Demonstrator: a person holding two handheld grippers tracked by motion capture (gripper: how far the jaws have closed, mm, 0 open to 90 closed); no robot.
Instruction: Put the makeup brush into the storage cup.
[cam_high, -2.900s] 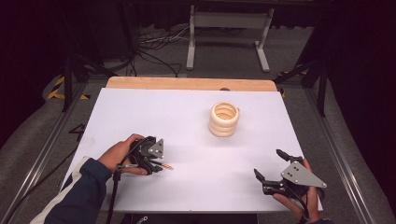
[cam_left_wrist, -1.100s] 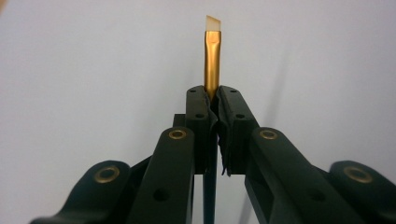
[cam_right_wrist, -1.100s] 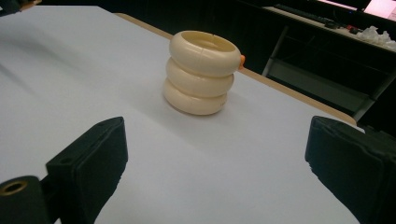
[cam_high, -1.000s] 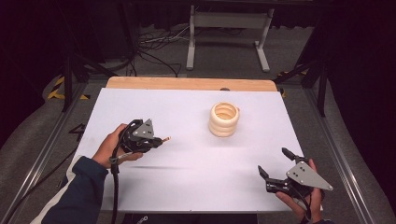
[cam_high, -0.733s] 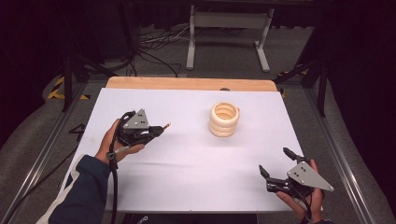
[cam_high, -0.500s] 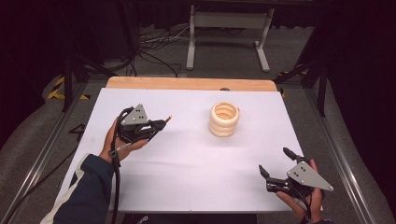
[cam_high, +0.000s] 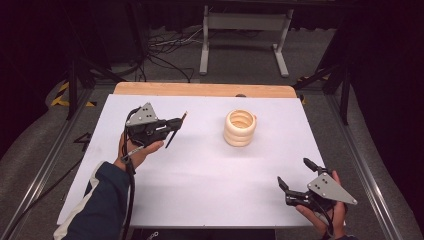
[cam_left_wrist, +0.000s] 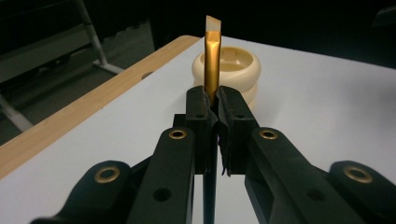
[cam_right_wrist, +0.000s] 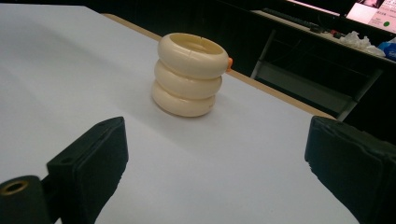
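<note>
Lift and travel of the left gripper (cam_high: 172, 125) are the changes to note in the high view: against the earlier frames it has left the near-left part of the white table (cam_high: 200, 190), come up off the surface, and moved toward the far side, and its jaws now point across the table toward the cream ring holder (cam_high: 240, 127). Its jaws are clamped on a thin makeup brush (cam_high: 179, 121), whose gold ferrule and pale tip project past the pads; brush and holder are well apart. The right gripper (cam_high: 295, 175) has kept its place at the near-right corner, jaws spread with nothing between them. Left gripper view: both black pads press tight on the makeup brush (cam_left_wrist: 211, 60), the dark handle runs back between the jaws, and the angled tip stands directly in line with the open top of the ring holder (cam_left_wrist: 226, 70) beyond it. Right gripper view: the two pads stand far apart at the frame edges, and the ring holder (cam_right_wrist: 189, 72), three stacked rings, upright, sits alone on the table (cam_right_wrist: 70, 60) between them, farther off. Judgement: pickup is complete and carriage is under way; insertion of the brush into the holder's opening is not yet done, and the next move calls for bringing the brush over the opening and tilting it to go in.
</note>
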